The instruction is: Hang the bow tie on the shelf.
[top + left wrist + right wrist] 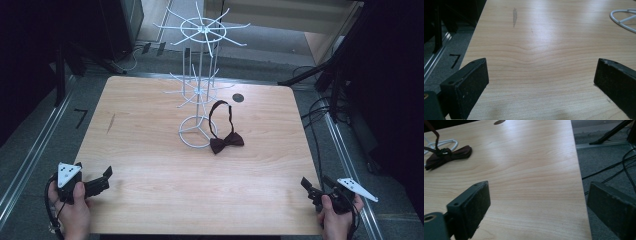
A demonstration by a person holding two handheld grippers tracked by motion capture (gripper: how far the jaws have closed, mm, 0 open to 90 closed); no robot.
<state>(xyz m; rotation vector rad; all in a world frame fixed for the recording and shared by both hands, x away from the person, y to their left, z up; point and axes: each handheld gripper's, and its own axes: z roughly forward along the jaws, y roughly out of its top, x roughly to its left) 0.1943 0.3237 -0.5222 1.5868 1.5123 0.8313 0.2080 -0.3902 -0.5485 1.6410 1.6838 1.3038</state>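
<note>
We see a light wooden desk (150, 150) carrying a white wire display rack (199, 85) near its far centre. The rack stands upright on a ring base (192, 132), with two tiers of radiating hooks on a single post. A dark brown bow tie (226, 141) lies flat on the desk just right of the ring base, its neck strap (220, 112) looped toward the far side. In the right gripper view the bow tie (447, 155) sits at the far left, touching the white ring. A small dark round hole (238, 98) marks the desk surface far right of the rack.

We hold the left claw (106, 176) at the near left corner of the desk, jaws spread wide and released, with bare wood between them. We hold the right claw (306, 186) at the near right corner, jaws likewise apart and released, straddling the desk edge. Both claws are well apart from the bow tie.
</note>
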